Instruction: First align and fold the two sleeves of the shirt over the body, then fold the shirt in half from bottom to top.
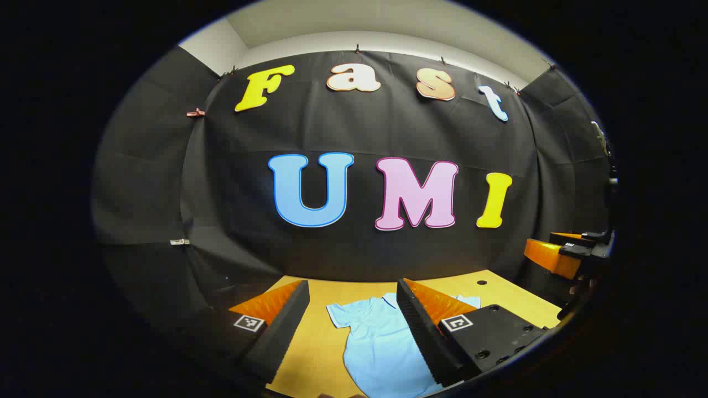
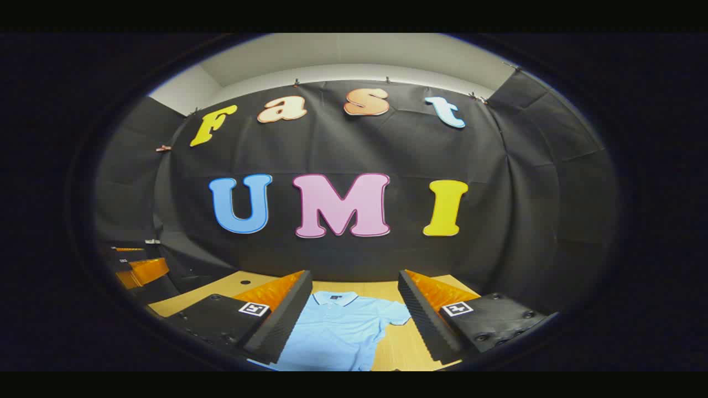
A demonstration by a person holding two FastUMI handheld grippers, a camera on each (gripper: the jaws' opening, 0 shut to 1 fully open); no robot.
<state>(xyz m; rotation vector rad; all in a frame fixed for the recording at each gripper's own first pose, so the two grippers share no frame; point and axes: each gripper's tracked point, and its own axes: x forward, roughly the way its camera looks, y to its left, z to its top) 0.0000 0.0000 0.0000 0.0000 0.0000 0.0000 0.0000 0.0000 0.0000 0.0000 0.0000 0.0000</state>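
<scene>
A light blue short-sleeved polo shirt [image 1: 376, 342] lies flat on the wooden table [image 1: 315, 354], collar toward the booth wall. In the left gripper view my left gripper [image 1: 352, 287] stands open above it, with the shirt's left sleeve [image 1: 338, 314] between the fingers and the right finger [image 1: 420, 326] hiding part of the chest. The right gripper view has the same shirt [image 2: 337, 331] with collar [image 2: 334, 298] and one sleeve [image 2: 395, 314] spread out. My right gripper [image 2: 354, 276] hangs open above it, touching nothing. The other gripper [image 1: 564, 254] appears at the far right of the left gripper view.
The table [image 2: 404, 345] ends at the black cloth wall just behind the shirt. A small round hole [image 1: 482, 282] sits in the tabletop near the back right. The left gripper's body [image 2: 138, 268] appears at the left edge of the right gripper view.
</scene>
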